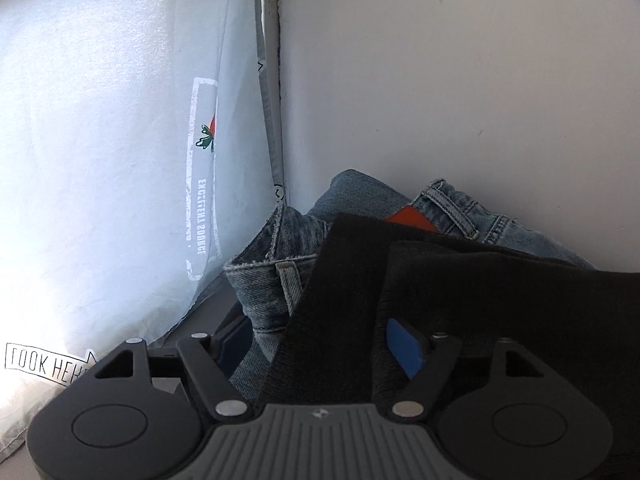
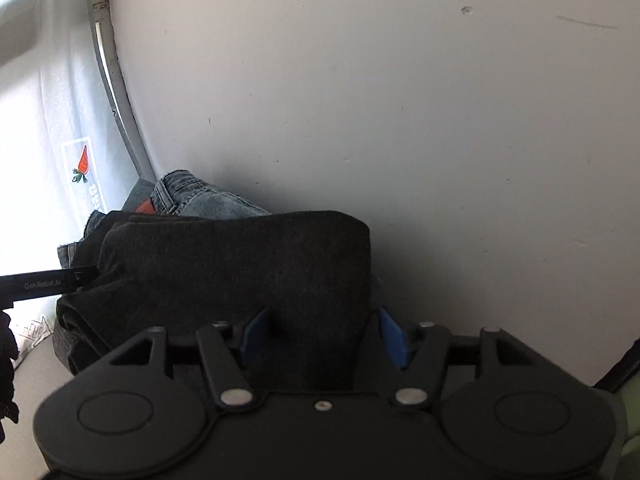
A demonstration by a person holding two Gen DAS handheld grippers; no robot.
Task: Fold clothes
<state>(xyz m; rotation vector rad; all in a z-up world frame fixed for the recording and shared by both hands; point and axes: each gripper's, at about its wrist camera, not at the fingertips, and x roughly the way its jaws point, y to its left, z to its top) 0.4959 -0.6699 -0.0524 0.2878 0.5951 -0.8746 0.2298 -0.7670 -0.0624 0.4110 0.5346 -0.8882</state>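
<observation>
In corner: black garment (image 2: 240,264) atop jeans (image 1: 272,264), prob. folded.

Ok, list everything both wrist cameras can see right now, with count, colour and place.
black garment: one, folded, on top of the pile in the corner, between both grippers' open jaws.
jeans: at least one, blue denim, under and behind the black garment, against the wall.
orange patch: one, on the jeans, peeking out behind the black garment.
white sheet: one, printed with a carrot logo, hanging at left.
wall: white, behind the pile.
left gripper: black with blue pads, open over the garment's left edge.
right gripper: black with blue pads, open at the garment's right end.
</observation>
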